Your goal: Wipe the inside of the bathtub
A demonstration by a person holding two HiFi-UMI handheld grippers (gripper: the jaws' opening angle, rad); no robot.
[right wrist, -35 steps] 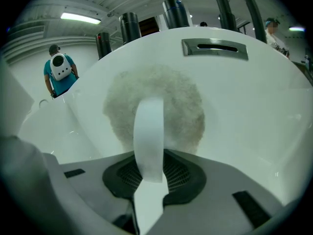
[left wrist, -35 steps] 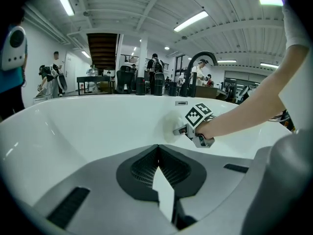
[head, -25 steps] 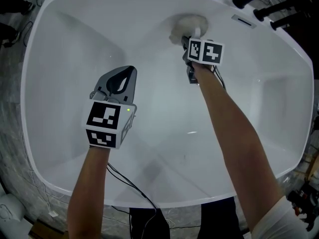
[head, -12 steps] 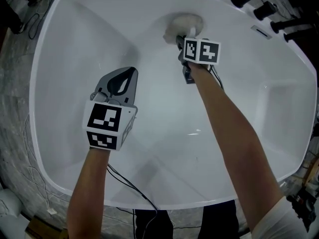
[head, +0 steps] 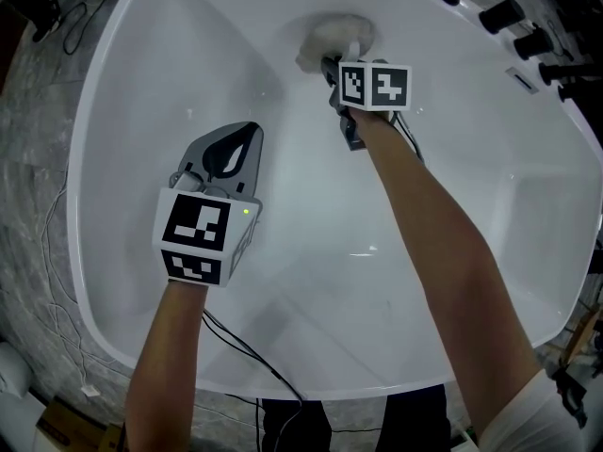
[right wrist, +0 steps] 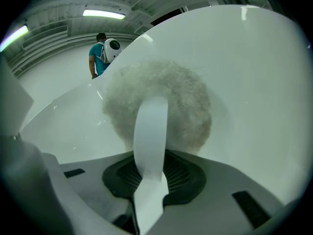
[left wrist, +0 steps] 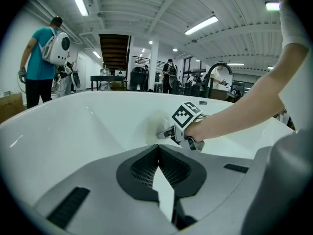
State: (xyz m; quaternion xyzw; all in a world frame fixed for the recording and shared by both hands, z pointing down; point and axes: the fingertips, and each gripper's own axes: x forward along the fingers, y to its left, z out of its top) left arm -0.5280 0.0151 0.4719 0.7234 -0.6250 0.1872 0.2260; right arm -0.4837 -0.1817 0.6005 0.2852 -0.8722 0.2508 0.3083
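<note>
Bathtub interior, wiping step under way: the white glossy bathtub point(head: 499, 186) fills the head view, and the fluffy grey-white round wiping pad point(head: 332, 36) lies against its far sloping wall, high up near the rim. The right hand-held gripper point(head: 332, 64) has its jaws pressed onto the pad's white strap point(right wrist: 150, 131), so the pad sits just ahead of the jaw tips with its face to the wall; the left hand-held gripper point(head: 247, 132) has its jaws pressed together on nothing and hangs over the middle of the tub, well apart from the pad.

To wipe well, the pad should probably stay flat on the enamel with even pressure; overlapping strokes that follow the wall's curve would likely leave no strips missed; a pull along the strap's line seems safer than a sideways drag, which could twist the pad out of the pinch.

Room: the floor and side walls of the tub lie bare and open for long passes; the black tap fittings point(head: 499, 15) beyond the far rim at upper right are the nearest things to avoid; the left hand-held gripper is best held clear of the right forearm's sweep.
</note>
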